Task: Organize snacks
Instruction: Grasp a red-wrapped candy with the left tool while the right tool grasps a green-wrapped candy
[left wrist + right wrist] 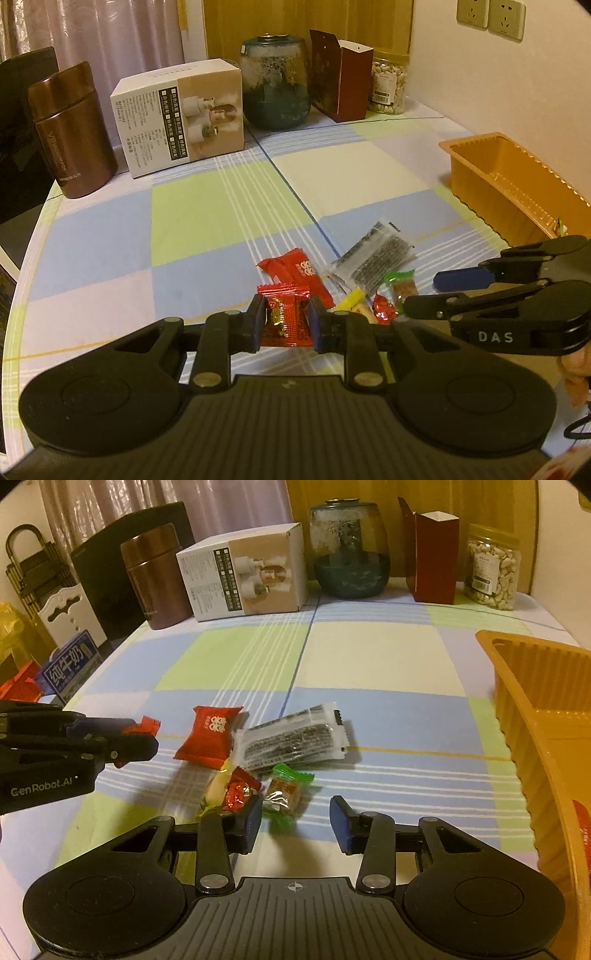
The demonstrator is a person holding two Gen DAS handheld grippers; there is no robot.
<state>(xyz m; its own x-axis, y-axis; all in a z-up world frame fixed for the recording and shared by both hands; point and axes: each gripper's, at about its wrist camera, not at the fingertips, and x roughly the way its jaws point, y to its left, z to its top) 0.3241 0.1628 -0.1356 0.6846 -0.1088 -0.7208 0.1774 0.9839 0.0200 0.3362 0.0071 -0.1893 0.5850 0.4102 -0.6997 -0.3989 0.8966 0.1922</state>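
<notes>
Left edge of the table: a copper-brown vacuum flask [70, 129] stands beside a white product carton [181, 118], with a dark glass jar [275, 81], an open maroon box [341, 75] and a plastic jar of nuts [389, 86] ranged rightward along the wall. All rest on a checked tablecloth [207, 206] of blue, green and cream squares.

Left gripper [284, 321]: jaws closed tight on a small red candy packet [282, 314], which sits pinched between the two blue pads [314, 325] just clear of the heap.

Centre: the remaining snacks lie in a loose pile. A red pillow-shaped packet [208, 736] lies leftmost, touching a clear sachet with dark contents [291, 738]. Below these lie a yellow-wrapped sweet [218, 786] and a red foil sweet [236, 794].

Right gripper [297, 821]: jaws partly open, holding nothing. A green-ended wrapped candy [282, 795] lies just ahead of the gap, near the left finger [251, 819]; the pads do not press on it.

Right edge: an orange plastic tray [517, 701] with fluted walls stands near the pile, a red packet [583, 827] partly visible inside it.
</notes>
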